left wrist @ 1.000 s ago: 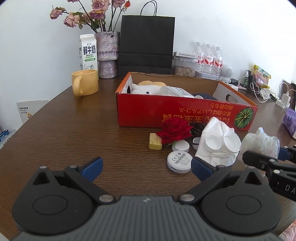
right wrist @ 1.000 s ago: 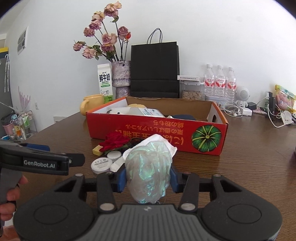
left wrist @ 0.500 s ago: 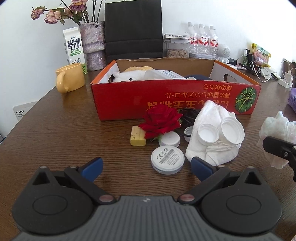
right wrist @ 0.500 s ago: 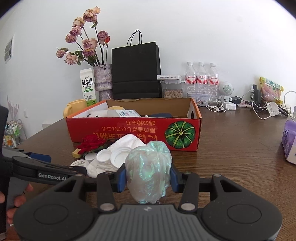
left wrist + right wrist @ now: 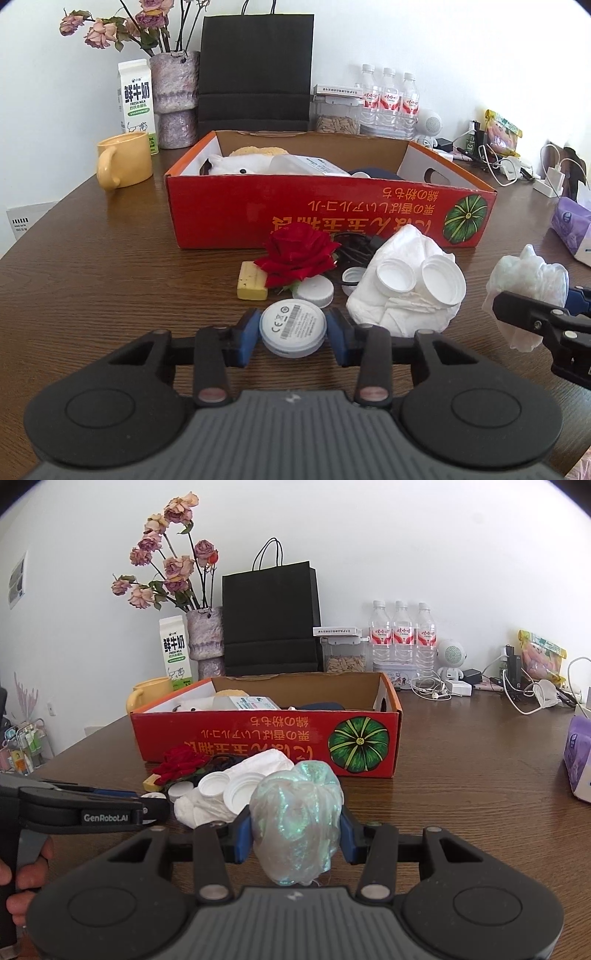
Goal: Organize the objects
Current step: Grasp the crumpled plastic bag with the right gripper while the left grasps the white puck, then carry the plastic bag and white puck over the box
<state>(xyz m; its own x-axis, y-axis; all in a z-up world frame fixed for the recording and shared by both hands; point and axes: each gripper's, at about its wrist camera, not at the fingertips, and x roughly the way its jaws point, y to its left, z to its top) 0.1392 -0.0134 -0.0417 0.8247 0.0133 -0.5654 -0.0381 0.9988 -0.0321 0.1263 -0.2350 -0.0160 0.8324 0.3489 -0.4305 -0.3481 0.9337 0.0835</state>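
On the brown wooden worktop [image 5: 92, 266], a white round puck-shaped device [image 5: 293, 328], its label side up, is framed by the left gripper [image 5: 293, 334]; its jaws are closing, and the blue pads [image 5: 246, 334] are seen right at the disc's two sides, though firm contact cannot be told. The disc lies on the worktop just in front of a small clutter: a white bottle cap [image 5: 314, 291], a yellow eraser-like block [image 5: 251, 286], a red artificial rose [image 5: 299, 254], a black tangled cable [image 5: 354, 245] and a crumpled white cloth [image 5: 402, 295] on which two upturned white caps [image 5: 419, 278] are resting. Behind this clutter a red cardboard box [image 5: 332, 218] with a green pumpkin print is standing, already holding a white plush item [image 5: 243, 166] and a clear plastic package [image 5: 306, 164]. A crumpled iridescent plastic bag [image 5: 295, 823] is pinched between the pads of the right gripper [image 5: 295, 830], whose jaws are pressed against its two sides; the bundle is held above the worktop, to the right of the white cloth and in front of the box. A yellow mug [image 5: 123, 164], a milk carton [image 5: 136, 103], a vase of dried roses [image 5: 173, 99], a black paper bag [image 5: 255, 74] and three water bottles [image 5: 388, 99] are lined up by the wall beyond the box.
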